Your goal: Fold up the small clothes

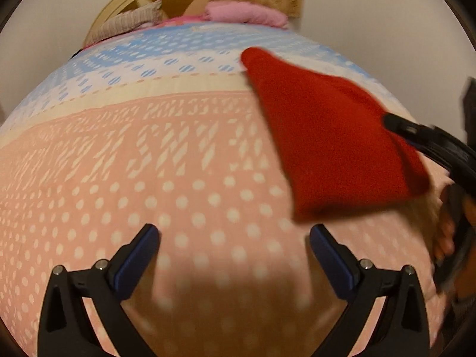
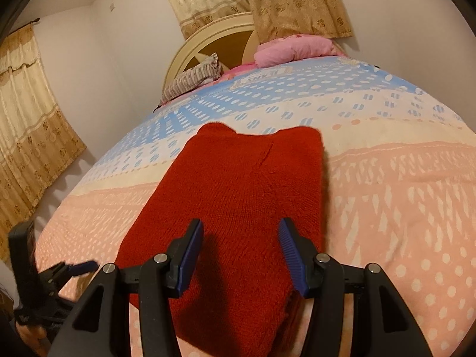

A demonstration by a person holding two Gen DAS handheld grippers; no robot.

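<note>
1. On a wide bed (image 2: pixel 401 208) with a bedspread that runs from pink with white dots near us to blue farther off, we see small clothes being folded. At the far left of the room, gold patterned curtains (image 2: pixel 26 125) hang against a pale wall.
2. Our left gripper (image 1: pixel 233 242) hovers over bare pink bedspread, left of the garment. Its jaws stand wide apart with nothing between them.
3. A red knitted garment (image 2: pixel 238 196) lies flat on the bed, folded into a neat block, well short of the pillows. In the left wrist view it sits to the right, with motion blur.
4. Our right gripper (image 2: pixel 241 253) hangs just above the near end of the red garment. Its jaws are apart, and we see red knit between them without the pads pressing on it.
5. Far back, a striped pillow (image 2: pixel 193 77) and a pink pillow (image 2: pixel 294 49) rest against a cream headboard (image 2: pixel 208 41).
</note>
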